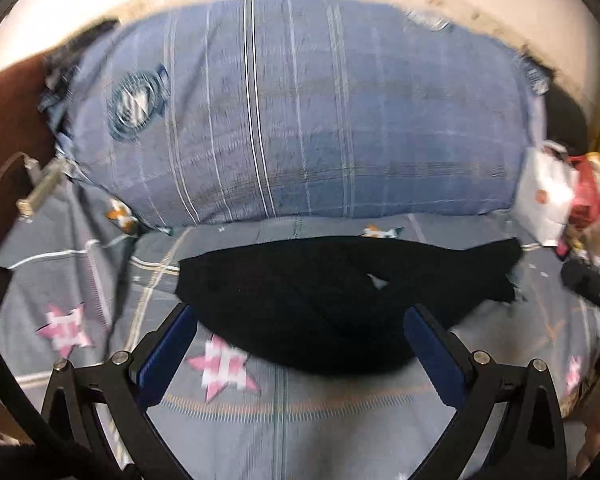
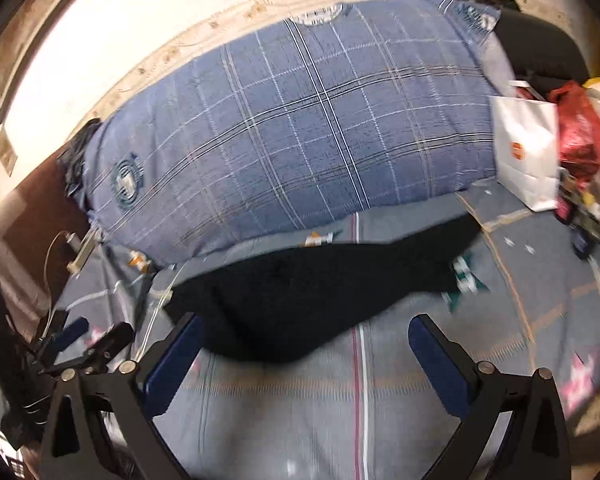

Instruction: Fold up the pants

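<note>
The black pants (image 1: pixel 332 300) lie as a flat dark bundle on the grey star-patterned bedsheet (image 1: pixel 284 412), just in front of a big blue checked pillow (image 1: pixel 300 112). My left gripper (image 1: pixel 300 316) is open and empty, its blue-padded fingers spread either side of the pants' near edge, hovering above it. In the right wrist view the pants (image 2: pixel 308 300) lie ahead and slightly left. My right gripper (image 2: pixel 304 324) is open and empty, over the pants' near edge. The left gripper (image 2: pixel 96 332) shows at the far left of that view.
A white paper bag (image 2: pixel 528 148) and red plastic bags (image 2: pixel 580 132) stand at the bed's right side. A brown headboard (image 1: pixel 12 120) and a cable with a plug (image 1: pixel 40 192) are at the left. A pale wall (image 2: pixel 140 20) runs behind the blue pillow (image 2: pixel 292 132).
</note>
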`<action>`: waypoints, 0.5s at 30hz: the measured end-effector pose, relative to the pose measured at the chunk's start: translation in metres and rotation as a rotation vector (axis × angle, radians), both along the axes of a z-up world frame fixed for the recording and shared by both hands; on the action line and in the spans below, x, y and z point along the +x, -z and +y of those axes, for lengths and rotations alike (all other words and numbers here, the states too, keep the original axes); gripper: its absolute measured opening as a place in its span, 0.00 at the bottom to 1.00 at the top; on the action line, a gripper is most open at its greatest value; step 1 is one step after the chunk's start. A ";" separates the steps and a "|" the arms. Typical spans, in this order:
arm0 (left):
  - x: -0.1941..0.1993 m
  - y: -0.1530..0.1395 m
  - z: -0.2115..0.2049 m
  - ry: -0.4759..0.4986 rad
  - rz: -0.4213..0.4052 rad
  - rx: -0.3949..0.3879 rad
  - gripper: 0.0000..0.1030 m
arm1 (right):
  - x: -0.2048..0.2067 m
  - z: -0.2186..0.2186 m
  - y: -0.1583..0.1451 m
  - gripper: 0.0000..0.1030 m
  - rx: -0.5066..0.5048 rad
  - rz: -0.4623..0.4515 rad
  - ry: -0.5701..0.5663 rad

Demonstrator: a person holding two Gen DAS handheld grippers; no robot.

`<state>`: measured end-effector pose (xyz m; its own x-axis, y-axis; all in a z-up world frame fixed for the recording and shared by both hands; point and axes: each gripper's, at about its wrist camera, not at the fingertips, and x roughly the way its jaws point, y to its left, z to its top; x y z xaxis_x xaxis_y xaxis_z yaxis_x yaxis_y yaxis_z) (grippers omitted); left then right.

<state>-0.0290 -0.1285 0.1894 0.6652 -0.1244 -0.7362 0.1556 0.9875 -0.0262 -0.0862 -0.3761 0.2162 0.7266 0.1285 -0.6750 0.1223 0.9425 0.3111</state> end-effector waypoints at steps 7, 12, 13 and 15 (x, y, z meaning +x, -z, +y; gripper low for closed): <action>0.078 0.094 0.013 -0.049 0.251 -0.078 0.68 | 0.073 -0.001 0.104 0.98 0.147 0.142 -0.009; 0.100 0.094 0.035 -0.116 0.257 -0.099 0.69 | 0.113 0.051 0.145 0.67 0.199 0.178 -0.268; 0.103 0.096 0.037 -0.105 0.275 -0.127 0.69 | 0.115 0.062 0.148 0.64 0.199 0.172 -0.314; 0.103 0.100 0.040 -0.094 0.312 -0.151 0.69 | 0.116 0.084 0.155 0.64 0.190 0.184 -0.404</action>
<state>0.0739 -0.0884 0.0894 0.4248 -0.1960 -0.8838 0.0254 0.9785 -0.2048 0.0302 -0.2918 0.0612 0.4637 0.5094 -0.7249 -0.1722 0.8544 0.4902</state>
